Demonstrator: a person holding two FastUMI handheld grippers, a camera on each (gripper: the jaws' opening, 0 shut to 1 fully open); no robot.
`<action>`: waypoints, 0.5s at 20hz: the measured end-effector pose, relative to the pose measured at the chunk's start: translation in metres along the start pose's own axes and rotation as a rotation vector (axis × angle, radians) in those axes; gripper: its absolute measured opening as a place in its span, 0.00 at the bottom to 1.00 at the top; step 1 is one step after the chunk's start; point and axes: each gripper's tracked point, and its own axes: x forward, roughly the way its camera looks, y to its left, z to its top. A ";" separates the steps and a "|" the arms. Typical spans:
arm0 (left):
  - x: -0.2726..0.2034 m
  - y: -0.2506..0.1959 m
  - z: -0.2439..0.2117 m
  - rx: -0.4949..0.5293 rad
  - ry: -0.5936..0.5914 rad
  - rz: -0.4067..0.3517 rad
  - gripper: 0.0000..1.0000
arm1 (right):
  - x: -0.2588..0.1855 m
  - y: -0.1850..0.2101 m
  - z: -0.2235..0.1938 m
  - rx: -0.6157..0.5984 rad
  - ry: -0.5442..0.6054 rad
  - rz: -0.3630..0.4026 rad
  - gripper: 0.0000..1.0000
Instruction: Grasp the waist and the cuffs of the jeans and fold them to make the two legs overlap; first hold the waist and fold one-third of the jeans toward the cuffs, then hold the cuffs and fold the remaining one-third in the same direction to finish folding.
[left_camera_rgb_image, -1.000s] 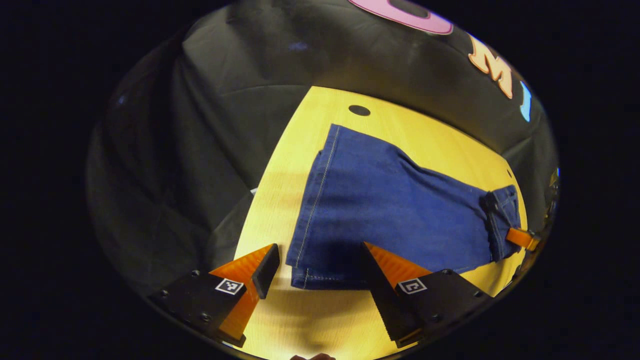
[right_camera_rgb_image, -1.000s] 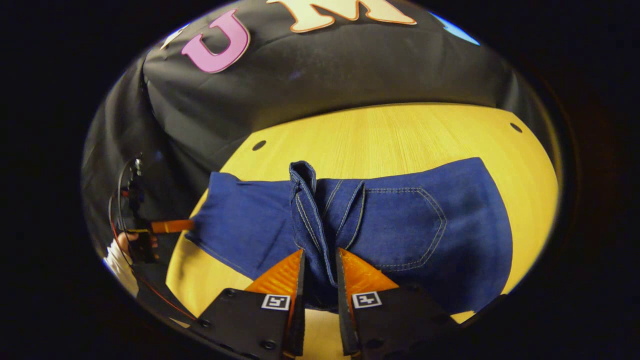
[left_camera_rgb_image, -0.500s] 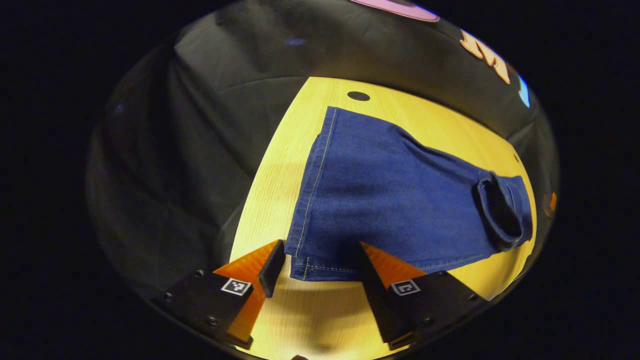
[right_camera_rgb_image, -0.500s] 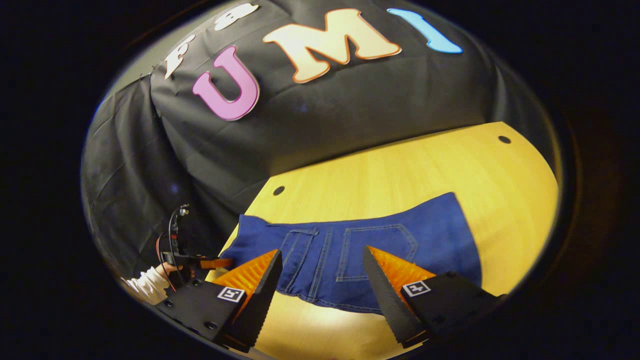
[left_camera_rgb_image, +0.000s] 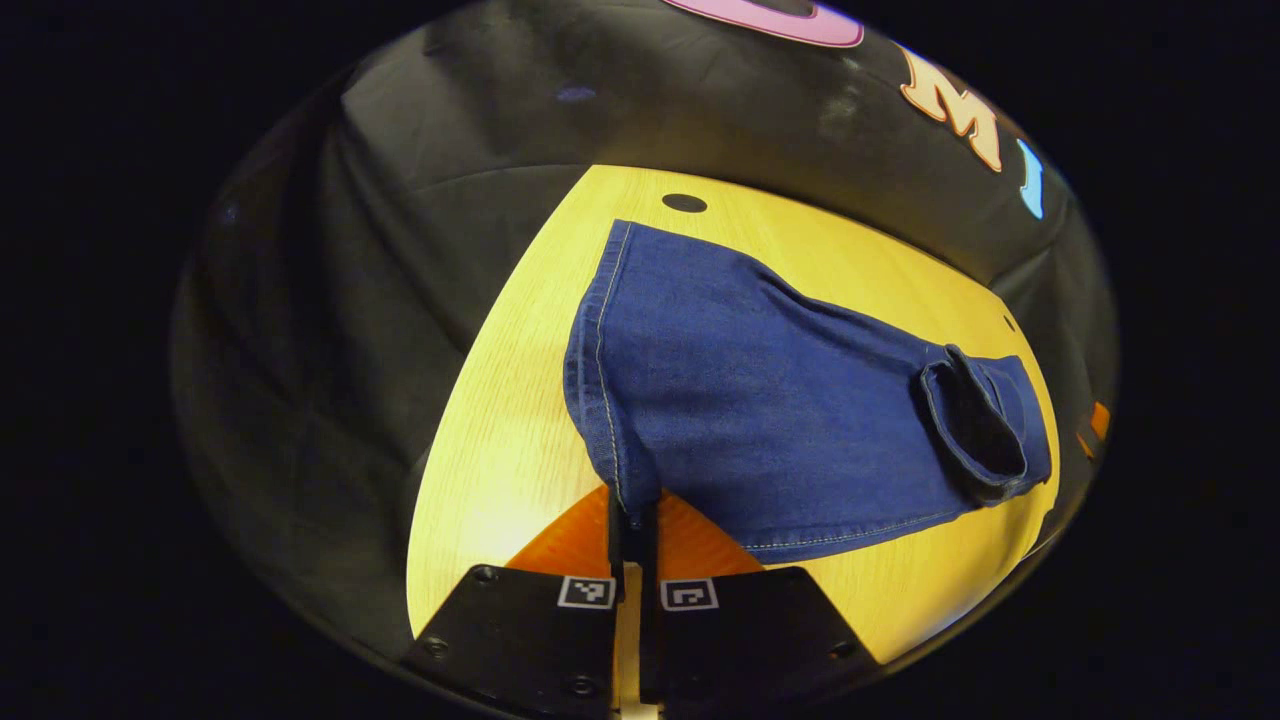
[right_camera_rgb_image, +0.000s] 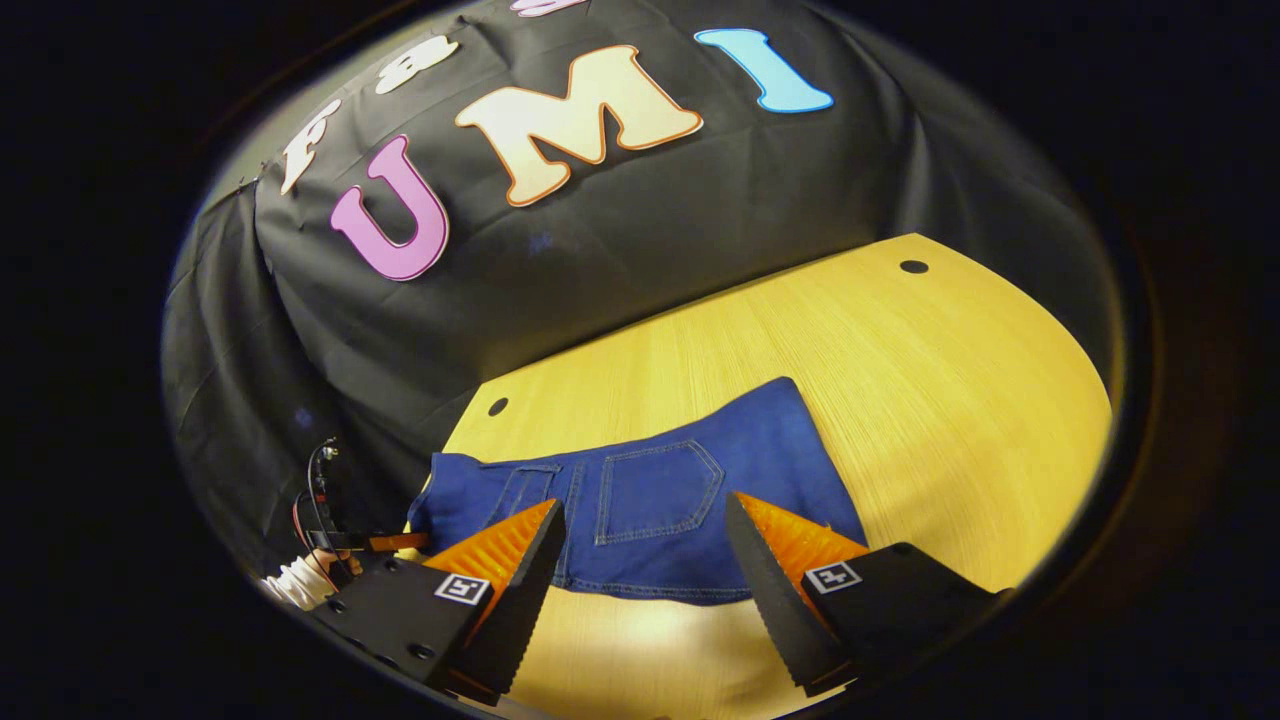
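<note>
Denim first: one pair of jeans (left_camera_rgb_image: 780, 420) lay flat on the single wooden table (left_camera_rgb_image: 490, 440), legs stacked, waist end already flipped over itself. From the left gripper view, the long axis ran from the cuffs near me out toward the folded waist at the far right. My left gripper (left_camera_rgb_image: 633, 520) was pinched tight on the cuff edge. My right gripper (right_camera_rgb_image: 640, 560) hung wide open above the waist end with the back pocket (right_camera_rgb_image: 655, 490), gripping nothing. Two grippers, and I counted two holes in the tabletop.
</note>
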 end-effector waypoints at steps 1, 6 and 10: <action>0.000 0.001 0.000 -0.007 0.002 0.005 0.00 | -0.003 -0.003 -0.003 0.003 0.005 -0.005 0.98; -0.002 0.000 0.000 -0.033 0.046 0.083 0.00 | -0.025 -0.022 -0.006 0.048 -0.012 -0.023 1.00; -0.022 -0.027 0.022 -0.097 0.017 0.068 0.00 | -0.038 -0.054 0.013 0.066 -0.036 -0.023 0.98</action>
